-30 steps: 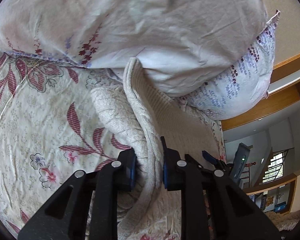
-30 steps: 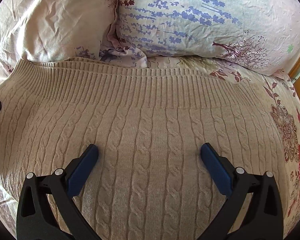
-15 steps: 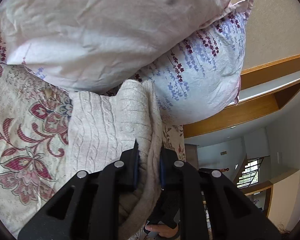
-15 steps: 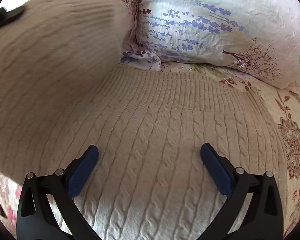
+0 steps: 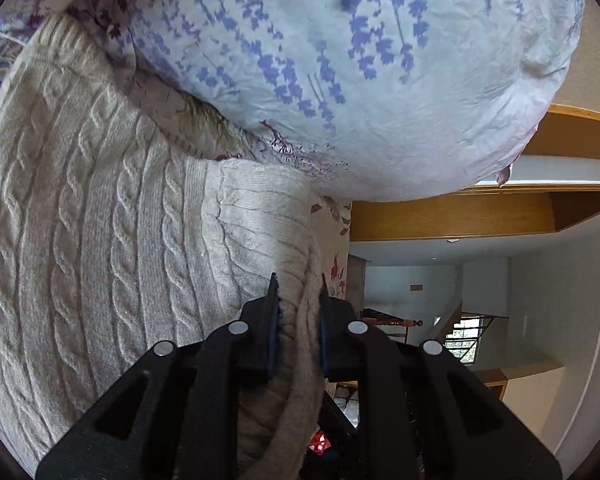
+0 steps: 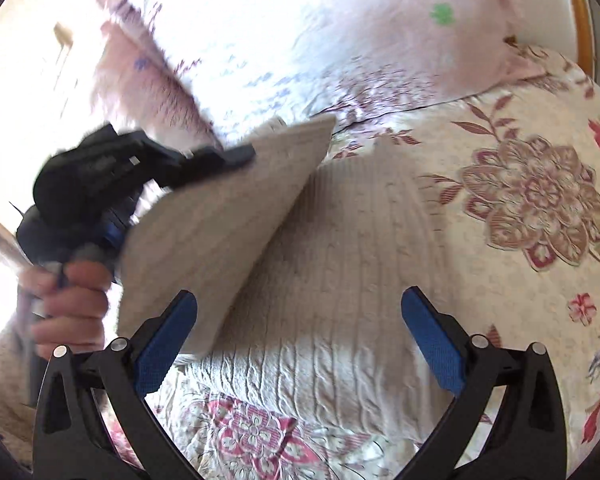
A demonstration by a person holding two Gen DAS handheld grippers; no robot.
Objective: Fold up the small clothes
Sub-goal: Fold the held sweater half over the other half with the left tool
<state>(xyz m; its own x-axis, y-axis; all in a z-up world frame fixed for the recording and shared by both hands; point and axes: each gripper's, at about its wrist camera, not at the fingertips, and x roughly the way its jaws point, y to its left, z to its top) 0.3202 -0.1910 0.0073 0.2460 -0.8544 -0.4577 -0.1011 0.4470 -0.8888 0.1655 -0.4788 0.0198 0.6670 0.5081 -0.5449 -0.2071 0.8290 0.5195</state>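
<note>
A beige cable-knit sweater lies on a floral bedspread. My left gripper is shut on a bunched edge of the sweater and holds that side up and folded across the rest. In the right wrist view the left gripper shows at the left, held by a hand, with the lifted flap hanging over the flat part of the sweater. My right gripper is open and empty just above the flat part of the sweater.
Two pillows lie against the sweater's far edge, one with blue-purple flower print, one pale pink. A wooden headboard or ledge and a room with a stair rail lie beyond the bed's edge.
My left gripper has carried the sweater's edge up and over toward the right, folding the flap across. My right gripper has drawn back and turned; it stays open.
</note>
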